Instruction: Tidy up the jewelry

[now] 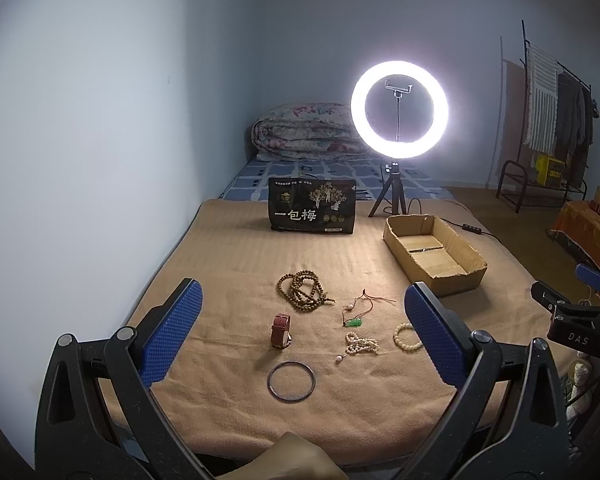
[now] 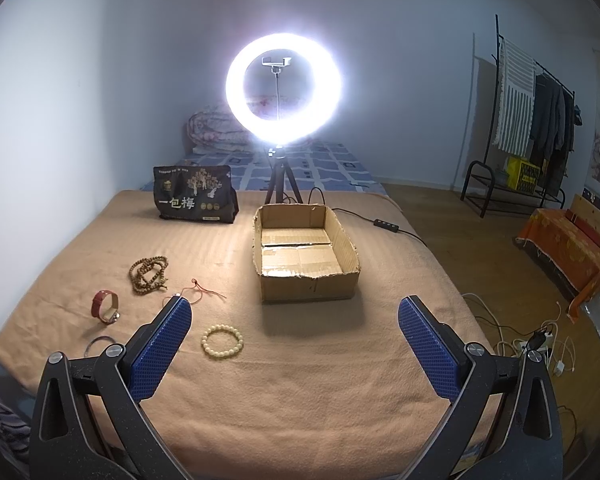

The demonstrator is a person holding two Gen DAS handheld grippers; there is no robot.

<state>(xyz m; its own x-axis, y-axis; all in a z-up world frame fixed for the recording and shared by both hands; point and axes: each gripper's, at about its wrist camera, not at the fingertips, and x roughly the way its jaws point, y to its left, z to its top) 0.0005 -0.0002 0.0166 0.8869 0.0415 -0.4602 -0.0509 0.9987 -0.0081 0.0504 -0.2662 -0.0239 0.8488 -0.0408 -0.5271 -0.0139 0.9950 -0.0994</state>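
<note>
Jewelry lies on a tan blanket (image 1: 228, 256): brown wooden beads (image 1: 303, 291), a red-strap watch (image 1: 281, 331), a red cord with a green pendant (image 1: 354, 312), a pearl strand (image 1: 360, 345), a cream bead bracelet (image 1: 406, 337) and a metal bangle (image 1: 291, 381). An open, empty cardboard box (image 1: 434, 253) stands to the right. My left gripper (image 1: 300, 332) is open above the jewelry. My right gripper (image 2: 294, 340) is open and empty, in front of the box (image 2: 305, 254), with the cream bracelet (image 2: 222, 341) near its left finger.
A black snack bag (image 1: 311, 211) stands at the back of the blanket. A lit ring light (image 1: 398, 109) on a tripod stands behind the box, its cable running right. A folded quilt (image 1: 306, 132) lies further back. A clothes rack (image 2: 528, 120) stands on the floor at the right.
</note>
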